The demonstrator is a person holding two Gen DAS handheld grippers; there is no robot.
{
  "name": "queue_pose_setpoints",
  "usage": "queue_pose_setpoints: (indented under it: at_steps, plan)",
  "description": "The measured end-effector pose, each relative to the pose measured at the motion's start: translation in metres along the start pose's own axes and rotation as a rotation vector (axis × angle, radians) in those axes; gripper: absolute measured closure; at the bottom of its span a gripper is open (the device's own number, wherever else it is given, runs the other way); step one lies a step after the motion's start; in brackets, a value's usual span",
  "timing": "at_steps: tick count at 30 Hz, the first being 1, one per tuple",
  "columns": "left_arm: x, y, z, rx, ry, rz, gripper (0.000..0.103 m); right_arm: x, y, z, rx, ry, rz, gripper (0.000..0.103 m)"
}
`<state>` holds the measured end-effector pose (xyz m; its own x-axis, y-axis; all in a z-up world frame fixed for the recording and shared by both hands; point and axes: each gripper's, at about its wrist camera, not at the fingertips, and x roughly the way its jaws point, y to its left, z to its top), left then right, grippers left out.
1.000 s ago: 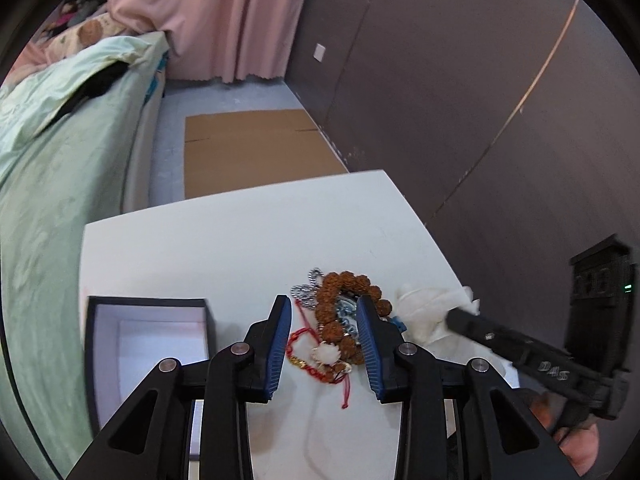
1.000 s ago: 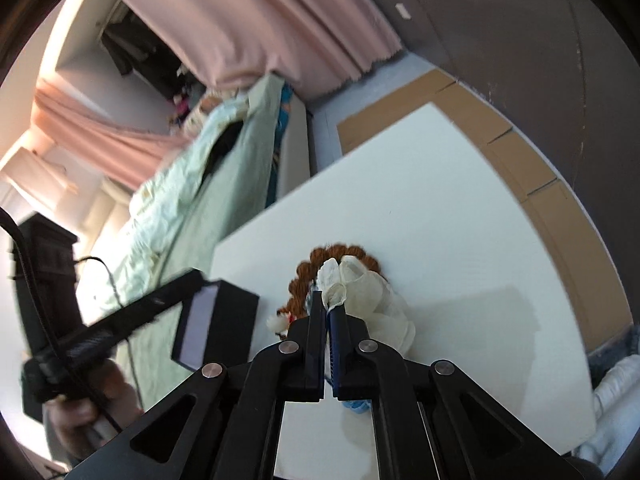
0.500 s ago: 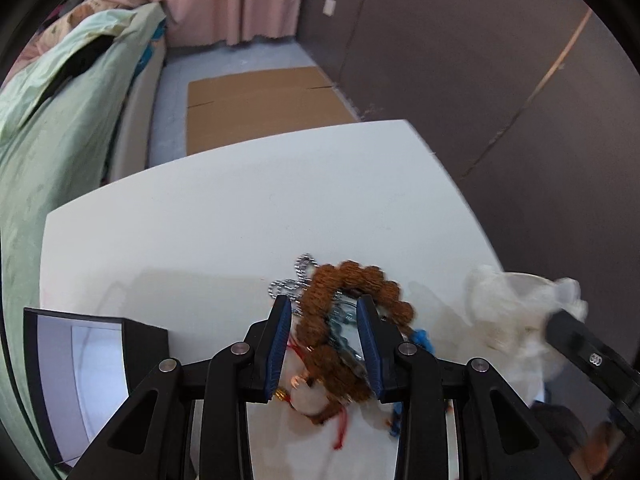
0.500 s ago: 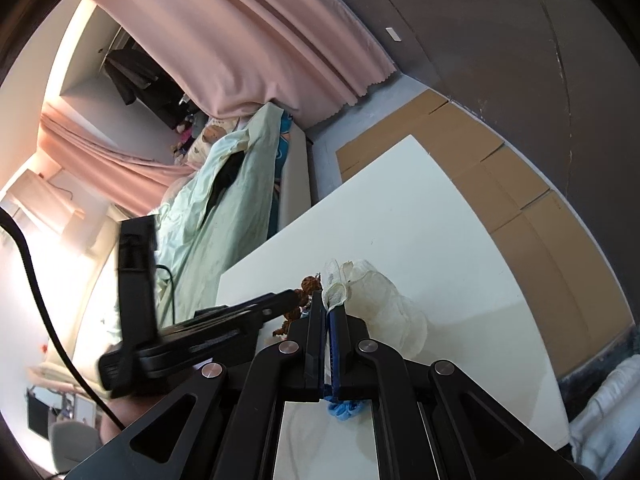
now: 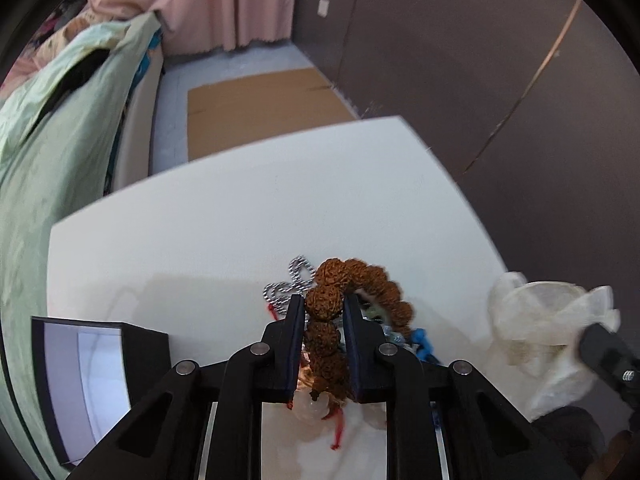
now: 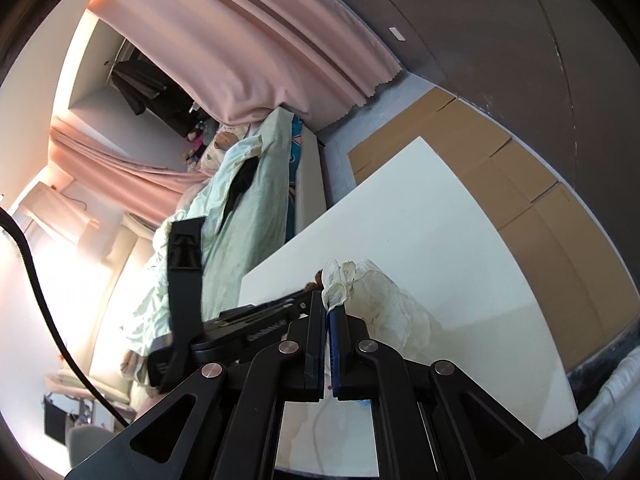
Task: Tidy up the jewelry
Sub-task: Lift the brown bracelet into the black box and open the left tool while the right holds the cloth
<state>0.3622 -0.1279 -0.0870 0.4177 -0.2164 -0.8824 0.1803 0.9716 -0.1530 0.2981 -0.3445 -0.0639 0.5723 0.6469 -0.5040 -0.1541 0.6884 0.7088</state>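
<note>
closing the left gripper (image 5: pixel 323 307) onto the brown bead bracelet (image 5: pixel 352 300), we'd lifted the pouch (image 6: pixel 380 300) clear in the clamped right gripper (image 6: pixel 329 312), freeing the pile.

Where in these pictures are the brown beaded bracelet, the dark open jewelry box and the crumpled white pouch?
Brown beaded bracelet (image 5: pixel 324 306): left wrist view, on a bead between the fingers.
Dark open jewelry box (image 5: pixel 144 346): left wrist view, on its dark outer wall.
Crumpled white pouch (image 6: pixel 384 300): right wrist view, on its crumpled body.
</note>
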Motion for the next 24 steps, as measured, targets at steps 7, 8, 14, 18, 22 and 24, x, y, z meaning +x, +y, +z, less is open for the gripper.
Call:
queue_pose_setpoints:
  at_steps: [7, 8, 14, 18, 22, 24]
  plan:
    - [-0.042, -0.020, -0.001, 0.044, -0.082, -0.045, 0.083, -0.003, 0.002, -0.002, 0.007, -0.017, 0.008, 0.099]
    - [-0.050, -0.023, -0.003, 0.046, -0.096, -0.050, 0.083, -0.005, 0.004, -0.003, 0.004, -0.020, 0.009, 0.099]
    - [-0.090, -0.020, -0.001, 0.046, -0.177, -0.050, 0.083, -0.005, 0.010, -0.006, -0.012, -0.029, 0.018, 0.099]
    - [-0.113, -0.013, -0.003, 0.044, -0.218, -0.038, 0.083, -0.002, 0.017, -0.008, -0.030, -0.030, 0.036, 0.099]
    - [-0.134, -0.001, -0.008, 0.029, -0.251, -0.022, 0.083, 0.003, 0.028, -0.010, -0.058, -0.033, 0.052, 0.099]
    - [-0.141, 0.006, -0.010, 0.024, -0.261, -0.010, 0.083, 0.007, 0.034, -0.011, -0.071, -0.032, 0.062, 0.099]
